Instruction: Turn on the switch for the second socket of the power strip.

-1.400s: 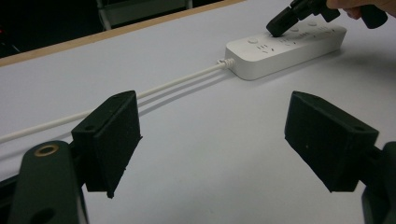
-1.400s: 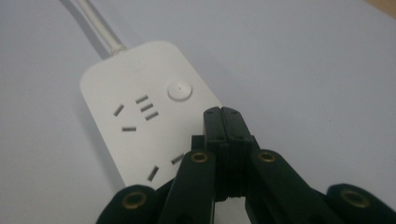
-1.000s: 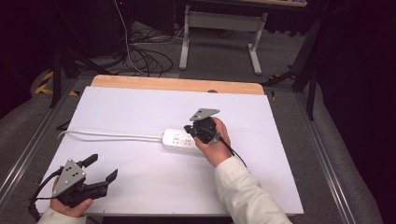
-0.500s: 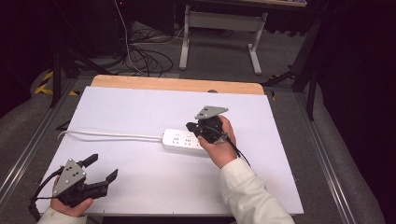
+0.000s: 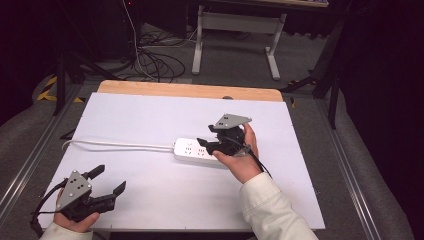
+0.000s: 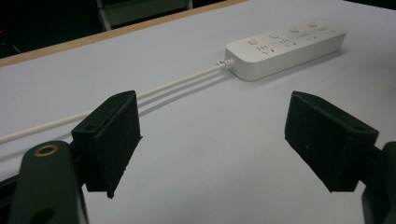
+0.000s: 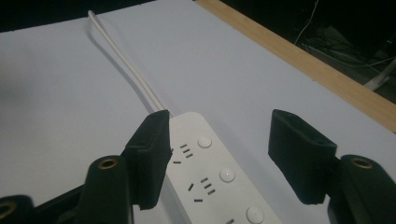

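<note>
Left gripper (image 5: 107, 182) parked at near left corner of table (image 5: 150, 110), jaws spread wide, holding nothing. Cord (image 5: 120, 145) runs from left edge to power strip (image 5: 192, 151), lying flat mid-table. Right gripper (image 5: 209, 145) hovers over strip's right half, jaws released and straddling it. Probably about to grab: best to drop lower, keep strip centered, squeeze on long sides, stay off buttons (image 7: 204, 141).

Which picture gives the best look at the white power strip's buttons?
The right gripper view: the power strip lies close beneath the open jaws, its round buttons and socket slots sharp. The left gripper view shows the whole strip farther off; the high view shows it small, partly behind the right gripper.
</note>
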`<state>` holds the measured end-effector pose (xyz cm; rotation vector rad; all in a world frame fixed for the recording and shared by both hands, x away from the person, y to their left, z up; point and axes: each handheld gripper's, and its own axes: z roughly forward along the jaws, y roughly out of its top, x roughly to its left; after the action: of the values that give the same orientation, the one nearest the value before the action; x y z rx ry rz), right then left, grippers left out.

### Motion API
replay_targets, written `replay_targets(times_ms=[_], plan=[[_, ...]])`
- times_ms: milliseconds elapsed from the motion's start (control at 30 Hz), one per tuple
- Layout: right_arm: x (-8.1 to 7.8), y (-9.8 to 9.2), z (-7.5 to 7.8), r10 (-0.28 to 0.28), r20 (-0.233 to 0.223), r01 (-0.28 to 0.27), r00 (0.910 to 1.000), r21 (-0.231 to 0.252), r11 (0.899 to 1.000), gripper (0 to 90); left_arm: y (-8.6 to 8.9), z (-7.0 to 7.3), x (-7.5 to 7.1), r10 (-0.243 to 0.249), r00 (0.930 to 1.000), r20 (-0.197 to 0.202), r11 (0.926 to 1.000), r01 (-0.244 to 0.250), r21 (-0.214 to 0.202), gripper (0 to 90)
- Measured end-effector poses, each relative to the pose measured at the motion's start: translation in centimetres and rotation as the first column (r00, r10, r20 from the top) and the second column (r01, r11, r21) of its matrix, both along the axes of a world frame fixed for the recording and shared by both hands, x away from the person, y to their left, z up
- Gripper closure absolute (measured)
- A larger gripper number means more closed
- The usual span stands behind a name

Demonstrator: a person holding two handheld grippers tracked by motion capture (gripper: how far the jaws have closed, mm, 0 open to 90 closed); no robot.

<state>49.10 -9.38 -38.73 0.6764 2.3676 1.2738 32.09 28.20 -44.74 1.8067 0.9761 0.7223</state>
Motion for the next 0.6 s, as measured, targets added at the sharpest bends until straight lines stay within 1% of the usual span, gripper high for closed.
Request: replay_targets(times_ms=[100, 167, 200, 233, 267, 333, 433, 500, 533, 600], plan=[[-0.8, -0.8, 0.7, 0.008, 0.012, -0.008, 0.9999, 0.029, 1.0, 36.7, 0.0, 0.0, 0.0, -0.001, 1.0, -0.002, 1.0, 0.001, 0.001, 18.4], [-1.0, -1.1, 0.9, 0.014, 0.018, -0.014, 0.9997, 0.036, 0.999, 36.1, 0.0, 0.0, 0.0, -0.002, 1.0, -0.004, 1.0, 0.002, 0.002, 18.4], [-1.5, -1.8, 1.2, 0.018, 0.018, -0.019, 0.9997, 0.053, 0.998, 34.9, 0.0, 0.0, 0.0, 0.0, 1.0, -0.002, 1.0, 0.0, 0.001, 18.4], [-1.5, -1.8, 1.2, 0.018, 0.018, -0.019, 0.9997, 0.053, 0.998, 34.9, 0.0, 0.0, 0.0, 0.0, 1.0, -0.002, 1.0, 0.0, 0.001, 18.4], [-2.0, -2.6, 1.4, 0.028, 0.013, -0.029, 0.9995, 0.077, 0.997, 34.8, 0.0, 0.0, 0.0, 0.0, 1.0, -0.001, 1.0, 0.0, 0.0, 18.4], [-2.5, -3.4, 1.5, 0.027, 0.019, -0.029, 0.9994, 0.09, 0.996, 34.8, 0.0, 0.0, 0.0, 0.0, 1.0, -0.001, 1.0, 0.0, 0.001, 18.4], [-3.2, -4.4, 1.4, 0.033, 0.011, -0.034, 0.9994, 0.111, 0.993, 34.7, 0.0, 0.0, 0.0, -0.001, 1.0, 0.003, 1.0, 0.0, 0.008, 18.4], [-3.8, -5.0, 1.3, 0.035, 0.019, -0.037, 0.9992, 0.11, 0.993, 34.6, -0.1, 0.0, 0.0, -0.001, 1.0, -0.003, 1.0, 0.001, 0.001, 18.4], [-4.0, -5.3, 1.2, 0.031, 0.024, -0.034, 0.9992, 0.107, 0.994, 34.5, -0.1, 0.0, 0.0, 0.001, 1.0, 0.002, 1.0, -0.001, 0.008, 18.4], [-4.3, -5.6, 1.1, 0.027, 0.018, -0.029, 0.9995, 0.111, 0.993, 34.1, -0.1, 0.0, 0.0, 0.001, 1.0, 0.002, 1.0, -0.001, 0.009, 18.4]])
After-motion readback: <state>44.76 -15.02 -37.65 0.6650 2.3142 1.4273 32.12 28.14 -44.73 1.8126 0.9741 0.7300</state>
